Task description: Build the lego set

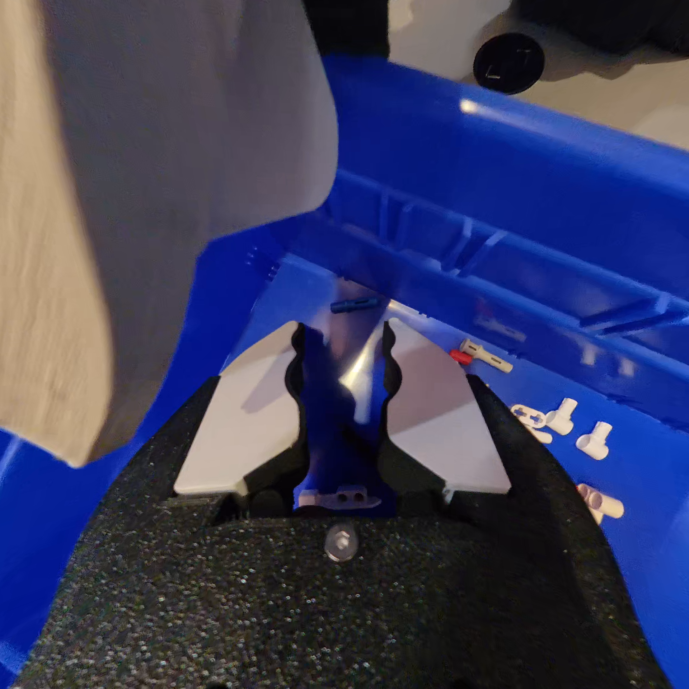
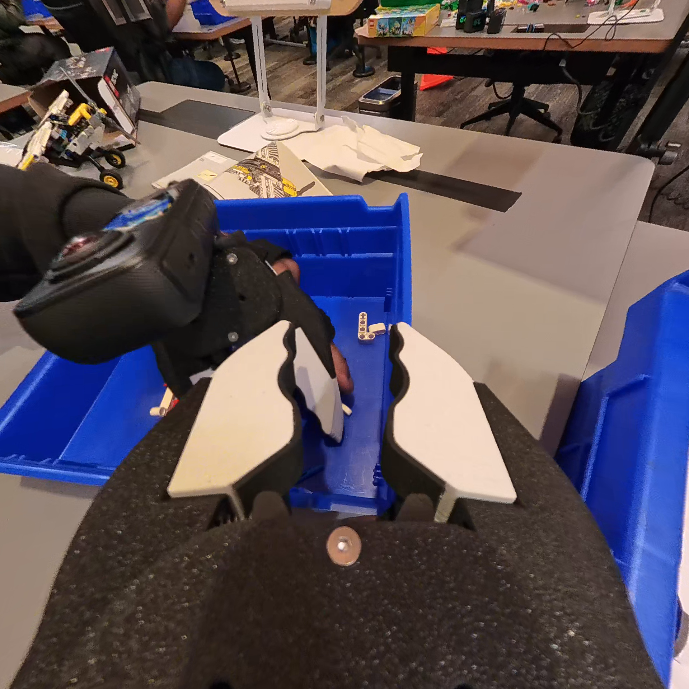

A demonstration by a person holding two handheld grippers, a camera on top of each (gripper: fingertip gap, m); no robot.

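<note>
A workroom with desks and office chairs lies behind a grey tabletop carrying a blue bin of small building-toy parts. The left gripper is low inside the bin, jaws apart and empty, a small blue pin just ahead of them. The right gripper hovers above, jaws apart, holding nothing. Judged from this, a clean pick wants the jaws straddling the pin squarely. The boxes and booklet carry print, left unread.
</note>
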